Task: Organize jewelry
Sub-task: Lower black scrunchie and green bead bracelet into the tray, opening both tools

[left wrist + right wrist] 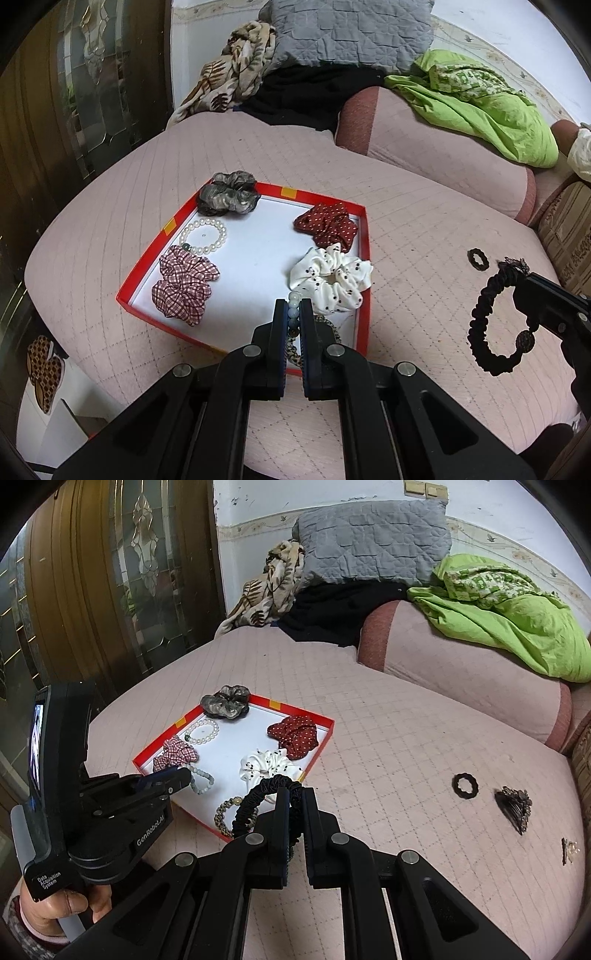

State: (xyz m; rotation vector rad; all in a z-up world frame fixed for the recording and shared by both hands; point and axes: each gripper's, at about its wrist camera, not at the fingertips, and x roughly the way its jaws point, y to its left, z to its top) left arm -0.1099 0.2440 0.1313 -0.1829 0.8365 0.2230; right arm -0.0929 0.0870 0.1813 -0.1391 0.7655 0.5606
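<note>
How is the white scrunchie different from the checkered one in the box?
The white scrunchie has small dark dots; the checkered scrunchie has red-and-white plaid. The white one lies by the right wall of the red box, overlapping it; the checkered one sits near the left wall. Both are ruffled fabric rings lying loose, held by no claw.

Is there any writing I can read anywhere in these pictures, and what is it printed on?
"GenRobot.AI": white lettering on the black body of the left gripper, seen from the right wrist camera.
"Data Acquisition System": white lettering on the lower corner of the same device, above the hand.
The small lit screen on that device: too small to read.
No other writing shows.
</note>
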